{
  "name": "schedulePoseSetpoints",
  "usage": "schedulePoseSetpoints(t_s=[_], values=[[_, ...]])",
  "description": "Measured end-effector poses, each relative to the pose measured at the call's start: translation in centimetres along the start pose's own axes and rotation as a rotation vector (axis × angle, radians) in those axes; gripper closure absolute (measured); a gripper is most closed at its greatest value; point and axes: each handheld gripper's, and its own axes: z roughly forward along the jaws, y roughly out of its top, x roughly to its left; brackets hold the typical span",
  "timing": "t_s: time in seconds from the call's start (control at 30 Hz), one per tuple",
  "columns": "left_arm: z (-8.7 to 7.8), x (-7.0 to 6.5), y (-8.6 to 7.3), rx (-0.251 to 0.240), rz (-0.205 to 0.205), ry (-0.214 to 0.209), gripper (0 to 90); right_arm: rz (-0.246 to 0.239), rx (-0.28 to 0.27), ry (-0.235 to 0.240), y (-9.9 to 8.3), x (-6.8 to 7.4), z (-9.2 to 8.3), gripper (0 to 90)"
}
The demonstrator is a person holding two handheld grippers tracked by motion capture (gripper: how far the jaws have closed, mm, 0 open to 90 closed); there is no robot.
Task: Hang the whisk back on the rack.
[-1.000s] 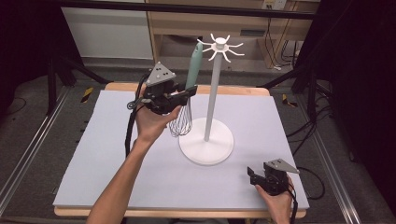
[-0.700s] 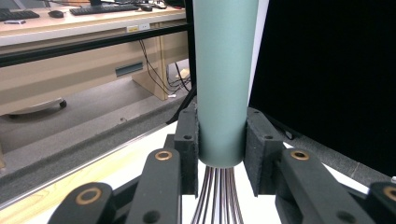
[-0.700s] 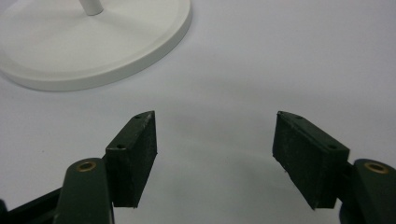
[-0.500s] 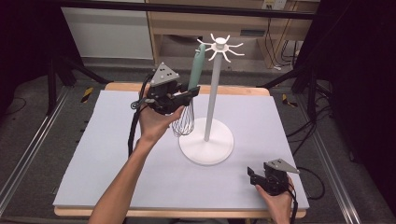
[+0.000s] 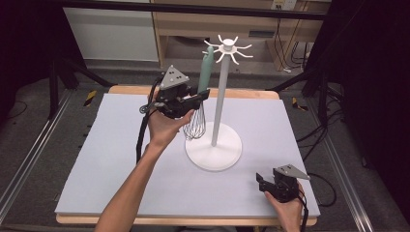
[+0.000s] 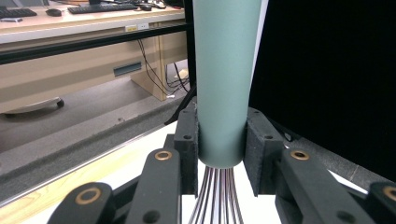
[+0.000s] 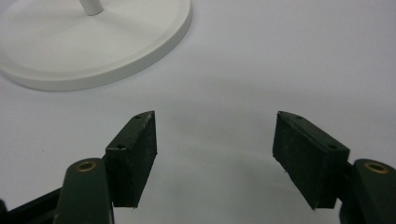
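Whisk (image 5: 197,121) higher beside stand (image 5: 213,145), left tongs (image 5: 202,95) clamping handle; right tongs (image 5: 261,182) agape, empty.

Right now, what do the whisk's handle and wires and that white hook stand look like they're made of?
Whisk handle: matte sage-green, smooth and even, likely silicone or plastic; no shine. Whisk wires: thin, glossy strands with bright reflections, probably steel. Hook stand: uniform white with a soft sheen on its round base; could be painted metal or plastic, the look leaves it open. The left gripper clamps the handle.
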Motion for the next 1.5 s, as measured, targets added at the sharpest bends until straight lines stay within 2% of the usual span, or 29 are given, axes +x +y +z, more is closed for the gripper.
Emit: schedulePoseSetpoints(t_s=[0.23, 0.37, 0.77, 0.9, 1.0, 1.5], values=[[0.47, -0.07, -0.21, -0.001, -0.007, 0.002, 68.6, -0.001, -0.001, 0.0, -0.01, -0.01, -0.02, 30.7], [0.58, -0.12, -0.33, -0.011, 0.003, 0.013, 68.6, 0.005, 0.0, 0.007, 0.0, 0.03, -0.07, 30.6], [0.89, 0.07, -0.69, -0.039, 0.008, -0.003, 68.3, 0.002, 0.003, 0.008, -0.05, 0.07, 0.1, 30.1], [0.91, 0.17, -0.84, -0.05, 0.03, 0.001, 68.3, -0.002, 0.008, 0.005, -0.07, 0.09, 0.18, 29.8], [0.96, 0.25, -0.93, -0.057, 0.028, 0.001, 68.2, -0.002, 0.007, 0.003, -0.08, 0.12, 0.2, 29.5], [0.69, 0.45, -0.92, -0.043, 0.041, -0.001, 66.2, -0.007, 0.003, 0.004, -0.08, 0.15, 0.21, 28.8]])
